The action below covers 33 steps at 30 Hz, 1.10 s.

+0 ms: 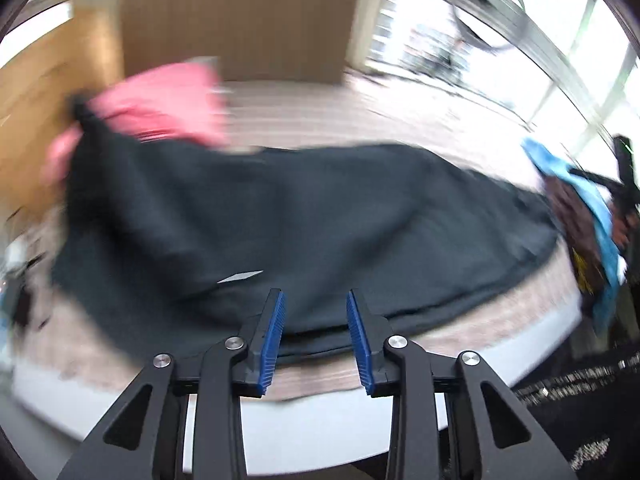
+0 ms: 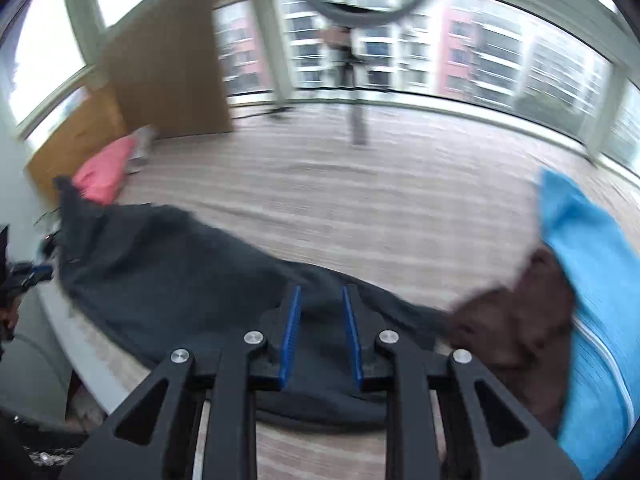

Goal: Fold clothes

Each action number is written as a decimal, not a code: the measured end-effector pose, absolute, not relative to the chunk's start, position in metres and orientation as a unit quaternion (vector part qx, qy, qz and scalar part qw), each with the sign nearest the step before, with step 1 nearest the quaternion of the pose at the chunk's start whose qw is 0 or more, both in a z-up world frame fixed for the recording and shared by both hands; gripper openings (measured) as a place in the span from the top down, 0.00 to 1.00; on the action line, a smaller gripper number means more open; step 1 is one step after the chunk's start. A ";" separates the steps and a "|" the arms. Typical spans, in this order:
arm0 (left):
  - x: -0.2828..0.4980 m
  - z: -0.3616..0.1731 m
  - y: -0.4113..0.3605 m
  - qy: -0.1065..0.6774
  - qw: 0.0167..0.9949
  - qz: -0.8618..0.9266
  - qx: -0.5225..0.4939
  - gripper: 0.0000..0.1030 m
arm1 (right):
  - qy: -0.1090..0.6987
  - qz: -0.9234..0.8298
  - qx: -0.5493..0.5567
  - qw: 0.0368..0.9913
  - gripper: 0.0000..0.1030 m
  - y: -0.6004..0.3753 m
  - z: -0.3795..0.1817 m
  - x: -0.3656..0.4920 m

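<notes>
The desk (image 1: 328, 412) has a pale rounded front edge and carries a beige striped cover (image 1: 312, 120) across its top. Behind it, large windows (image 2: 500, 60) fill the upper part of the right wrist frame, with apartment blocks outside. A brown cardboard panel (image 1: 236, 20) stands at upper centre of the left wrist frame, and a wooden panel (image 1: 36, 120) at its left edge.

The dark garment (image 1: 280, 216) lies spread across the centre of the left wrist frame, from left to right over the cover. A pink cloth (image 1: 168, 104) sits at its upper left corner. A light blue cloth (image 2: 592, 280) and a brown cloth (image 2: 516, 320) lie at the right of the right wrist frame, the brown one touching the garment's end.

The left gripper (image 1: 316, 300) hangs at the near hem with its fingers spread apart; no fabric is gripped between them. The right gripper (image 2: 320, 296) also has its fingers parted, with dark fabric lying between and under them; whether the pads press on it cannot be told.

Both frames are motion-blurred. Garment type and details are unreadable. Clutter at the left edge of both frames is indistinct. The blue cloth is cut off by the lens rim.
</notes>
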State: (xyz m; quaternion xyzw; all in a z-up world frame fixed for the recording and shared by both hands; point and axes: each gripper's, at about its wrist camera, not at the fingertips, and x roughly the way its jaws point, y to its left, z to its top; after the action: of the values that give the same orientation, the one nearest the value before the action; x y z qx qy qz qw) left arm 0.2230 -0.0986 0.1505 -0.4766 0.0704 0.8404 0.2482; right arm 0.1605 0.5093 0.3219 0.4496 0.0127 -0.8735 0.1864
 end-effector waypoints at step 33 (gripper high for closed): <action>0.064 0.047 -0.284 -0.042 0.245 0.837 -0.487 0.73 | 0.241 -0.789 0.388 0.411 0.91 -0.147 0.379 0.130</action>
State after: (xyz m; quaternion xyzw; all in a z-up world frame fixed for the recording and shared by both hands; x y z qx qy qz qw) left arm 0.0636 -0.2835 0.0466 -0.4871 -0.0417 0.8372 0.2451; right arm 0.1301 -0.1474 0.3790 0.3883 0.2405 -0.7890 0.4109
